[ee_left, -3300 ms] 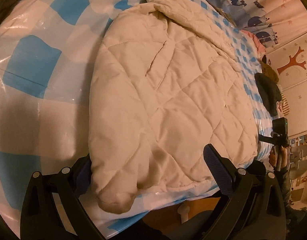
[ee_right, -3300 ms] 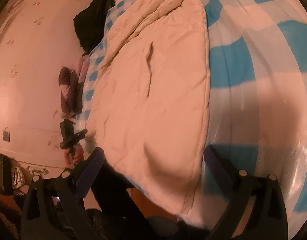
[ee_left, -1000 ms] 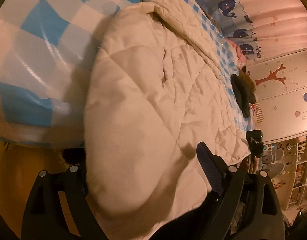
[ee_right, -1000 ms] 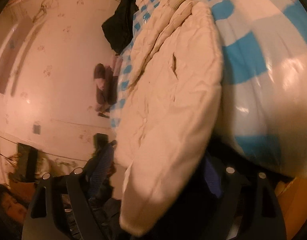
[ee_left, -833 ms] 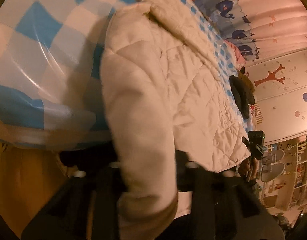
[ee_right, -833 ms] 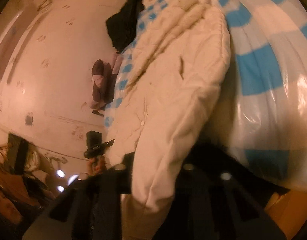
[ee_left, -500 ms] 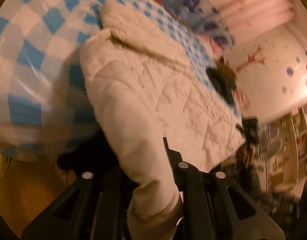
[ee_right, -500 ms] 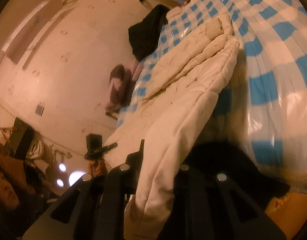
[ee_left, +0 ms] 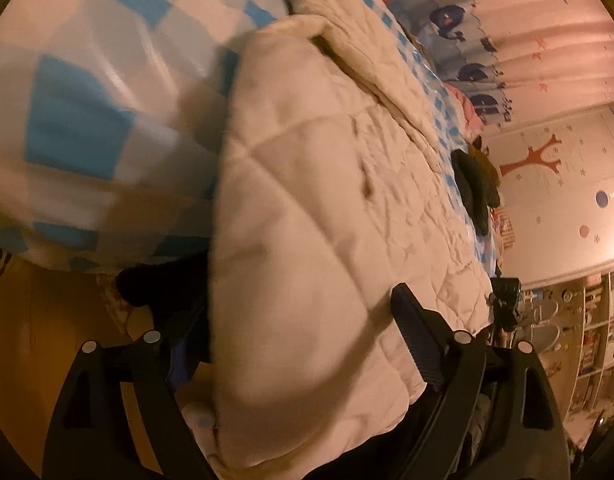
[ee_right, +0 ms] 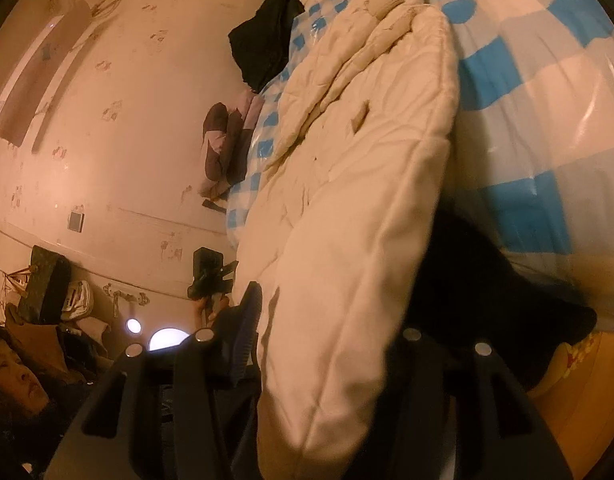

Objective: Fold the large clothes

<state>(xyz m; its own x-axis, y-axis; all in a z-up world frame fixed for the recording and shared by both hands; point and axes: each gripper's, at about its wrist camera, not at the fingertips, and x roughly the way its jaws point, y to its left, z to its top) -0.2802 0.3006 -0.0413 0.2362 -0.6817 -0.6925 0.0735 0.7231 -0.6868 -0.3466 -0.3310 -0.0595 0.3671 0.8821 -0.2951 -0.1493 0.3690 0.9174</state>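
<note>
The cream quilted jacket (ee_left: pixel 327 208) is spread on the bed (ee_left: pixel 79 128), its hem hanging over the near edge. It is judged soft, bulky and light, best taken at the hem corners. The left gripper (ee_left: pixel 303 344) is opening, hem between its fingers, unpressed. The right gripper (ee_right: pixel 331 336) is opening too, its fingers straddling the hem.

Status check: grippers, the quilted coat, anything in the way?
Left hand-held gripper opening, coat hem between. Right hand-held gripper opening, hem between. Nothing on top.

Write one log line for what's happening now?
left tool: opening, coat hem between | right tool: opening, quilted coat between | bed
</note>
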